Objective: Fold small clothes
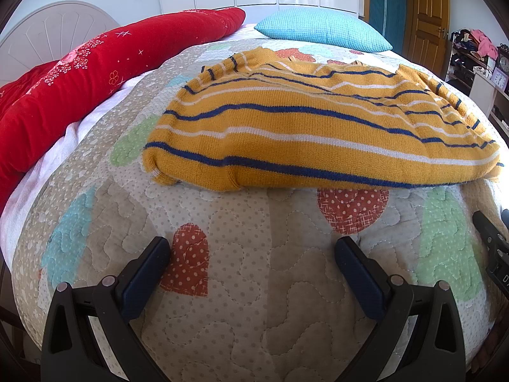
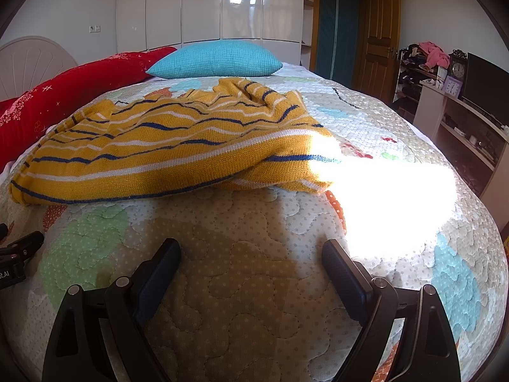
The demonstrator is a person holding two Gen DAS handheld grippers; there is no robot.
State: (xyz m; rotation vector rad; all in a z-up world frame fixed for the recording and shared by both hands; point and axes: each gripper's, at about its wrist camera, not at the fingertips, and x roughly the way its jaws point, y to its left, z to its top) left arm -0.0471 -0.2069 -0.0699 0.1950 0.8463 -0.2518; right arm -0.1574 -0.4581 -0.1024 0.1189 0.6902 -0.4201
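Observation:
A small mustard-yellow knit sweater [image 1: 302,127] with blue and white stripes lies rumpled on the quilted bedspread [image 1: 241,270]. It also shows in the right wrist view [image 2: 165,146], its right edge in bright sun. My left gripper [image 1: 253,248] is open and empty, low over the quilt just short of the sweater's near hem. My right gripper [image 2: 251,251] is open and empty, also short of the hem. The right gripper's body shows at the left wrist view's right edge [image 1: 493,242]; the left gripper's body shows at the right wrist view's left edge [image 2: 16,254].
A red patterned duvet [image 1: 73,76] lies along the left side by the headboard [image 1: 47,28]. A turquoise pillow [image 2: 219,59] sits behind the sweater. Shelves with clocks and clothes [image 2: 445,73] stand right of the bed. A sunlit patch [image 2: 397,197] covers the quilt's right.

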